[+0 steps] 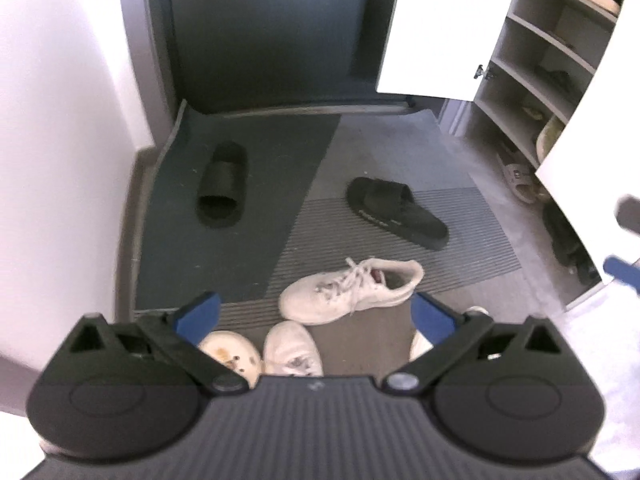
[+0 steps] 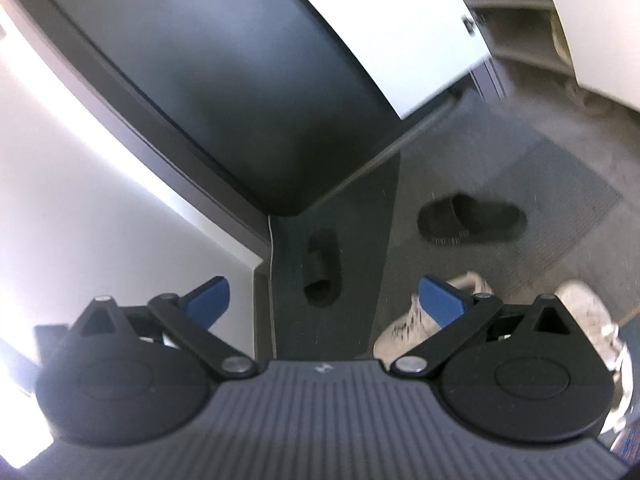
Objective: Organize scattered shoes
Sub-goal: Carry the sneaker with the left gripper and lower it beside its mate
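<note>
Two black slides lie apart on the doormat: one (image 1: 222, 184) at the left, the other (image 1: 396, 211) to the right. A white sneaker (image 1: 352, 290) lies on its side just ahead of my left gripper (image 1: 316, 314), which hangs open above it with nothing between its fingers. A second white sneaker toe (image 1: 293, 354) and a stained cream shoe (image 1: 232, 354) sit beneath the jaws. In the right wrist view my right gripper (image 2: 325, 300) is open and empty, high over the left slide (image 2: 322, 266), with the other slide (image 2: 472, 220) and a white sneaker (image 2: 408, 326) nearby.
An open shoe cabinet (image 1: 532, 60) with shelves holding several shoes stands at the right, its white door (image 1: 436, 28) swung out. A beige sandal (image 1: 518, 174) and dark shoes (image 1: 566, 240) lie at its base. A dark entrance door (image 1: 272, 28) is ahead, a white wall (image 1: 60, 120) on the left.
</note>
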`<state>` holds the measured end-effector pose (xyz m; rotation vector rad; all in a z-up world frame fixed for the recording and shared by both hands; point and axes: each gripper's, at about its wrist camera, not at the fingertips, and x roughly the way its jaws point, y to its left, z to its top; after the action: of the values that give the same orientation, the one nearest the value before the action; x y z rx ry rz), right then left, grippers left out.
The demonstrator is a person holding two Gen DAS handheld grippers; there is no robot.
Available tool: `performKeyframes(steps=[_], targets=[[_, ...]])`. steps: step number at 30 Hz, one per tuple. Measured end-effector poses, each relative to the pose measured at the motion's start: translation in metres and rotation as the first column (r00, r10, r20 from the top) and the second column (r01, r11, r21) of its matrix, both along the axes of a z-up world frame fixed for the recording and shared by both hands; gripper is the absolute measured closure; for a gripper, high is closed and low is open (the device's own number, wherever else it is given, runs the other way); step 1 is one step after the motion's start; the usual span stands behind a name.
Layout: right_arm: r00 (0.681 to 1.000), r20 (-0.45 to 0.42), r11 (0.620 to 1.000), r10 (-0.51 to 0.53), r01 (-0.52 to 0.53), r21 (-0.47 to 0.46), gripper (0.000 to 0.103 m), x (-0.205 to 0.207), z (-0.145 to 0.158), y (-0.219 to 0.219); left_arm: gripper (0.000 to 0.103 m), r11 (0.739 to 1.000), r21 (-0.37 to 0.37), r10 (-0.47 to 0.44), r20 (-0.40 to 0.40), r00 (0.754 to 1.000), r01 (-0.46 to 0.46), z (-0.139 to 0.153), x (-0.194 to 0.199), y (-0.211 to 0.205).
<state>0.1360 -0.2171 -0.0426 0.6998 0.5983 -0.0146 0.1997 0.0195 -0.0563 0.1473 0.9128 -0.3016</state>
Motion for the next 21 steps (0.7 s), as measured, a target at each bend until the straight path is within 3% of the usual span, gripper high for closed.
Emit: performKeyframes(steps=[3,8,12,15,17,18,20,21], targets=[[1.0,-0.024,1.0,0.02,-0.02,-0.005,0.0,0.002,-0.006,0.006,0.0,0.999,0.021,0.035,0.034,0.999,-0.036,0.008,-0.023,-0.001],[0.996,-0.06,0.997,0.069,-0.07,-0.012,0.0,0.002,-0.014,0.019,0.0,0.993,-0.042,0.11,0.027,0.994,-0.109,0.021,-0.047,0.013],[0.976,-0.091,0.979,0.197,-0.2,-0.03,0.0,0.008,-0.016,0.03,0.0,0.983,-0.115,0.148,0.01,0.989,-0.146,0.036,-0.056,0.027],[0.953,-0.117,0.954,0.28,-0.29,-0.079,0.0,0.019,-0.017,0.036,0.0,0.971,-0.168,0.178,0.046,0.983,-0.168,0.05,-0.062,0.039],[0.928,-0.124,0.899,0.352,-0.372,-0.231,0.0,0.044,-0.012,0.039,0.0,0.973,-0.129,0.209,0.132,0.969,-0.192,0.059,-0.068,0.04],[0.921,-0.13,0.877,0.366,-0.389,-0.282,0.0,0.048,-0.011,0.04,0.0,0.974,-0.115,0.212,0.139,0.967,-0.197,0.058,-0.069,0.04],[0.9,-0.178,0.746,0.397,-0.429,-0.509,0.0,0.076,-0.015,0.045,0.0,0.975,-0.087,0.218,0.152,0.964,-0.207,0.058,-0.069,0.038],[0.894,-0.192,0.723,0.404,-0.441,-0.531,0.0,0.084,-0.02,0.044,0.0,0.975,-0.073,0.221,0.159,0.962,-0.212,0.057,-0.07,0.038]])
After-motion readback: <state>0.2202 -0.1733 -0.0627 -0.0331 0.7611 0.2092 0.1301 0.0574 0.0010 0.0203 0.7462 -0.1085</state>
